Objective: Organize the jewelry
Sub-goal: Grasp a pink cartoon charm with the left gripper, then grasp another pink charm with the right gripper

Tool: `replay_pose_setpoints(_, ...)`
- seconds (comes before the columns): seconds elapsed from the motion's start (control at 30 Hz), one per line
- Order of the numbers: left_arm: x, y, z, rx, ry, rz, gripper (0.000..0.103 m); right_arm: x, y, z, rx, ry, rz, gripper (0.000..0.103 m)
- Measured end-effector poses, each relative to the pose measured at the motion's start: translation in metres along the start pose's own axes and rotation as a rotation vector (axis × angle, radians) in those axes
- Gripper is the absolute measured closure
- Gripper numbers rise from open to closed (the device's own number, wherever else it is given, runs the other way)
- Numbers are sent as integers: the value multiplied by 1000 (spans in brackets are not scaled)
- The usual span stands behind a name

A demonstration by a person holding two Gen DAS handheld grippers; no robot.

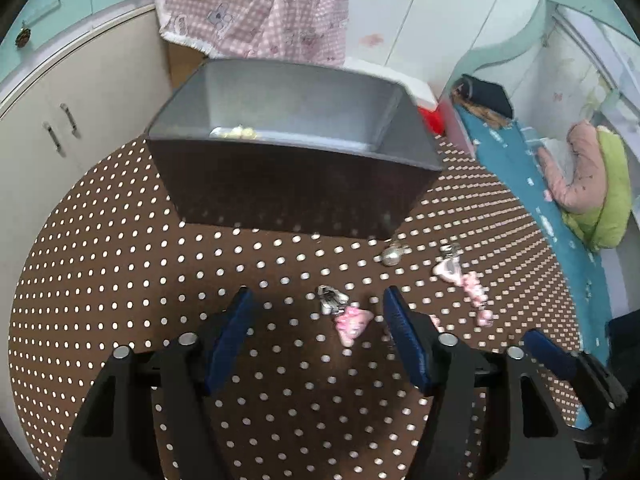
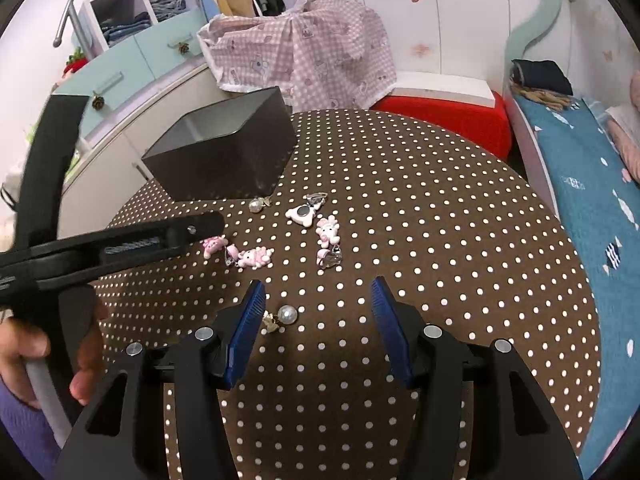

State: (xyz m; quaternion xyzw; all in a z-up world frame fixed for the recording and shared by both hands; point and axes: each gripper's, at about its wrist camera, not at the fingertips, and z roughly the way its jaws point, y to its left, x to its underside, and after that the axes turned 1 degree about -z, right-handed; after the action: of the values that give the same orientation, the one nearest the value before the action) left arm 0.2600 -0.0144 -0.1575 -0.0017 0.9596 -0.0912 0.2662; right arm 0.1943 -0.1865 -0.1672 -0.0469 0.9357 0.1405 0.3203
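A dark grey open box point(image 1: 296, 184) stands on the brown polka-dot table point(image 1: 120, 280), with a pale beaded piece point(image 1: 236, 132) inside. My left gripper point(image 1: 316, 316) is open, low over the table, with a pink character clip point(image 1: 348, 320) between its fingers. A pearl earring point(image 1: 392, 256) and another pink clip point(image 1: 460, 276) lie to the right. My right gripper point(image 2: 318, 312) is open, with a pearl earring point(image 2: 284, 316) by its left finger. Several pink clips point(image 2: 256, 258) and a second pearl earring point(image 2: 258, 204) lie ahead near the box point(image 2: 224, 152). The left gripper point(image 2: 120, 248) shows from the side.
A white cabinet point(image 1: 60, 120) stands left of the table. A pink checked cloth point(image 2: 304, 48) and a red box point(image 2: 448, 120) are behind it. A bed with a blue sheet point(image 2: 580, 184) runs along the right edge.
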Motion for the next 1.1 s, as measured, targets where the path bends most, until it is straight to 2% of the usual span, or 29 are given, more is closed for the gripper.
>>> replay_pose_setpoints(0.13, 3, -2, 0, -42, -10, 50, 63, -2, 6, 2, -8, -5, -16, 49)
replay_pose_setpoints(0.23, 5, 7, -5, 22, 1, 41, 87, -5, 13, 5, -14, -5, -29, 49)
replay_pose_setpoints(0.27, 7, 10, -6, 46, 8, 38, 89, -6, 16, 6, -15, -4, -36, 49)
replay_pose_setpoints(0.57, 24, 35, -22, 83, -2, 38, 90, -10, 48, 23, -12, 24, -127, 49)
replay_pose_setpoints(0.83, 34, 50, -29, 125, -10, 30, 90, -15, 59, 44, 23, 64, -165, 49)
replay_pose_setpoints(0.97, 37, 50, -31, 102, -22, 39, 89, -18, 64, 48, 46, 70, -195, 49)
replay_pose_setpoints(1.03, 39, 48, -32, 88, -29, 52, 84, -18, 63, 48, 47, 67, -197, 49)
replay_pose_setpoints(1.07, 40, 46, -33, 79, -36, 56, 73, -18, 63, 48, 46, 65, -196, 49)
replay_pose_setpoints(1.1, 42, 45, -34, 80, -39, 61, 67, -18, 64, 49, 45, 63, -197, 49)
